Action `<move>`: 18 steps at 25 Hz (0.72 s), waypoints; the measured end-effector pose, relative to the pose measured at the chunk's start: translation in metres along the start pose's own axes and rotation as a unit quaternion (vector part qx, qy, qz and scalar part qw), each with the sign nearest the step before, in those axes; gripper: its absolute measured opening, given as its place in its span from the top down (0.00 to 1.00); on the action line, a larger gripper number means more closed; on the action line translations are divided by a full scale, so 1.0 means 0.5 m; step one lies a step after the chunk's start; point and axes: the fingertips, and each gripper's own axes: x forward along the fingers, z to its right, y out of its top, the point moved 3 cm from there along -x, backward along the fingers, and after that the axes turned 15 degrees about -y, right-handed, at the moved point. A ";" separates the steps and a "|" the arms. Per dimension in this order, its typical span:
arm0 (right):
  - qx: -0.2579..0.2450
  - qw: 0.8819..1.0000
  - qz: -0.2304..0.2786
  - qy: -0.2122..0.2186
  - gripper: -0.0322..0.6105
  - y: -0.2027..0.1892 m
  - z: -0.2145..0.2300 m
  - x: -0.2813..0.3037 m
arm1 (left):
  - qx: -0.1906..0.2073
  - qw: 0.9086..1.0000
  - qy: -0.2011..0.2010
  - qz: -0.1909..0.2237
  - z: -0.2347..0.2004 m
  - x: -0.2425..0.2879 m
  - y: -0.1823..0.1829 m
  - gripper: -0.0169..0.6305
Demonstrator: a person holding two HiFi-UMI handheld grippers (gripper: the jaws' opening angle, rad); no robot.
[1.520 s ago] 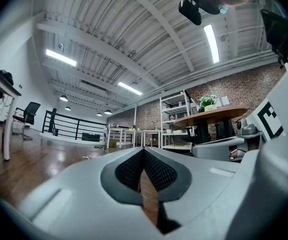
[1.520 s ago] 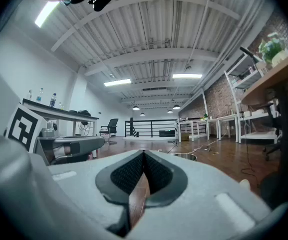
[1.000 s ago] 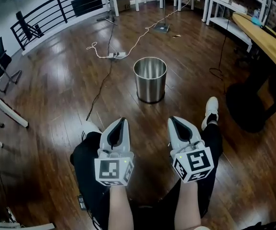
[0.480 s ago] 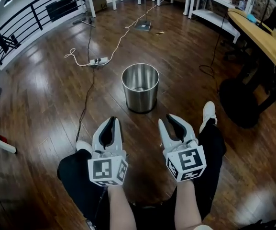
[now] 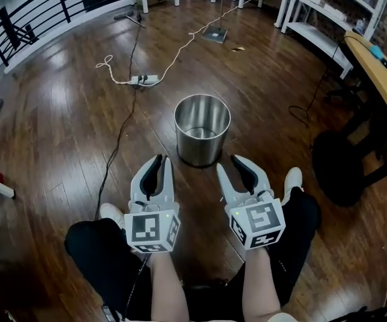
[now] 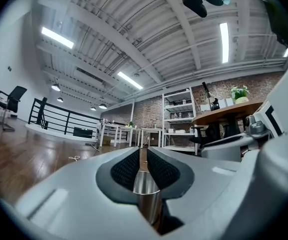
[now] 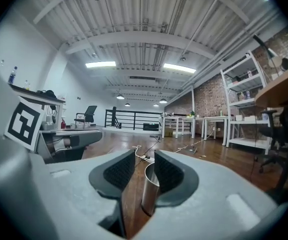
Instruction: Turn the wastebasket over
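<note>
The wastebasket (image 5: 202,146) is a plain, straight-sided cylinder of brushed steel. It stands upright and mouth-up on the floor (image 5: 59,139), with a bright round rim and a dull grey bottom visible inside. The floor is dark, glossy wood laid in narrow planks that reflect the ceiling lights. Both tools are on the person's side of the basket and point toward it, one on each side of its near wall, and neither touches it. The left tool (image 5: 158,161) has smooth, pale-grey moulded shells that curve in to a beak. Its jaws have just been opening and stand only a narrow slit apart, with nothing clasped (through the slit, its own view shows just a sliver of the steel wall further off). Their black pads (image 6: 125,168) are finely ribbed rubber. The right tool (image 5: 229,162), of the same make, has also just been opening. It gapes wider and is likewise empty, with the basket's rim showing beyond the gap. Each carries at its back a white cube (image 5: 151,231) printed with black square markers. Beyond the basket a white power strip (image 5: 144,80) lies on the planks with a looped pale cable (image 5: 109,64). A curved wooden counter (image 5: 381,79) edges the right of the head view.
</note>
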 end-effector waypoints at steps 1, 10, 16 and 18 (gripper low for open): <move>-0.006 1.000 0.001 0.009 0.79 0.005 0.003 0.017 | 0.002 1.000 0.005 0.001 -0.006 0.012 0.003 0.87; -0.026 0.996 0.004 0.081 0.58 0.058 0.038 0.201 | 0.026 0.998 0.058 0.029 -0.096 0.103 0.043 0.70; -0.048 0.990 -0.026 0.131 0.43 0.024 0.019 0.334 | 0.032 0.994 0.100 0.015 -0.176 0.148 0.003 0.56; -0.059 0.985 -0.048 0.153 0.42 -0.007 0.008 0.380 | 0.033 0.993 0.117 0.008 -0.198 0.169 -0.017 0.50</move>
